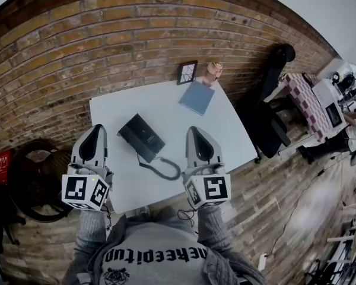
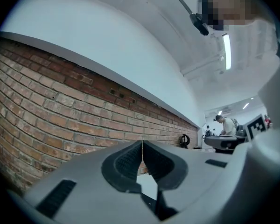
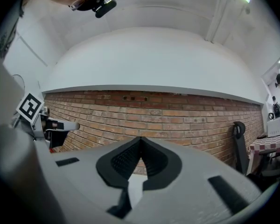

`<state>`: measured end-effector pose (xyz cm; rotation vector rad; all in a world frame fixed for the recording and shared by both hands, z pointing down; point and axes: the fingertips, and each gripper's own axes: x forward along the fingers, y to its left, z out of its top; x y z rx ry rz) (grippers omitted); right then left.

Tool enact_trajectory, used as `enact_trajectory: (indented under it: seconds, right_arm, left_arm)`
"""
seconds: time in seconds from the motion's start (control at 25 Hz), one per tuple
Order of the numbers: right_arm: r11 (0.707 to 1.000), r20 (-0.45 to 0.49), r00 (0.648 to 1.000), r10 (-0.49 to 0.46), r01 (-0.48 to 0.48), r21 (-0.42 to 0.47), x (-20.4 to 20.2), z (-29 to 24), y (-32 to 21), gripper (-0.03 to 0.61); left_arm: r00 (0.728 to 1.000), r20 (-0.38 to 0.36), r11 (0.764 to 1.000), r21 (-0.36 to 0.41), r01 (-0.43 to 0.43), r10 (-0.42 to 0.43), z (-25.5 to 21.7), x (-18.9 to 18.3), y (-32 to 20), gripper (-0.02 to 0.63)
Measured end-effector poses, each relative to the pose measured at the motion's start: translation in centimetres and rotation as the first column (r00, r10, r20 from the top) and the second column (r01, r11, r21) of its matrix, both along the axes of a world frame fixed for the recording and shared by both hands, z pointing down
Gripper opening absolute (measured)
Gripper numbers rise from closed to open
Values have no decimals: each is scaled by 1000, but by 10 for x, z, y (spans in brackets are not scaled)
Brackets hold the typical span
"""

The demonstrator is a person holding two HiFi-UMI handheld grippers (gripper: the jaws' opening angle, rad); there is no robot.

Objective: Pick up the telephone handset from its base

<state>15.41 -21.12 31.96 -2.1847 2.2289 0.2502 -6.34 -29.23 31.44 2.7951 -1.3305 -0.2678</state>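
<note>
A black telephone (image 1: 141, 137) lies on the white table (image 1: 166, 108), its handset resting on the base, and a coiled cord (image 1: 161, 168) loops toward the table's near edge. My left gripper (image 1: 97, 130) hovers just left of the phone, over the table's left edge. My right gripper (image 1: 193, 132) hangs to the right of the phone, over the table. Both point away from me with the jaws pressed together and nothing between them. In the left gripper view the left gripper (image 2: 142, 146) faces the brick wall; the right gripper (image 3: 140, 142) does the same in its own view. Neither gripper view shows the phone.
A blue notebook (image 1: 196, 97), a small framed picture (image 1: 187, 72) and a pinkish object (image 1: 213, 71) sit at the table's far side. A black scooter (image 1: 274, 70) leans on the brick wall at the right, near a checkered-cloth table (image 1: 305, 103). A dark round seat (image 1: 38, 177) stands at the left.
</note>
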Motion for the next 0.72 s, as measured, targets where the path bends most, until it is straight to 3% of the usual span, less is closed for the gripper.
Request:
enact_trajectory:
  seconds: [0.36,0.56,0.72]
  right_arm:
    - [995,-8,996,-86,85,-43,-4,6,-40,5]
    - [983,-21,985,-173,171,-67,-12,4,-66,5]
    - [966,-26,970,-242,238,-98,-15,10,-81,5]
  left_arm:
    - [1000,-27,990,-139,-14,10,47,10,-22,14]
    - [1000,14,966,-256,15,-12,88,19,-26,14]
    - [1000,29,932,-363,13,-3,127,35,-24,15]
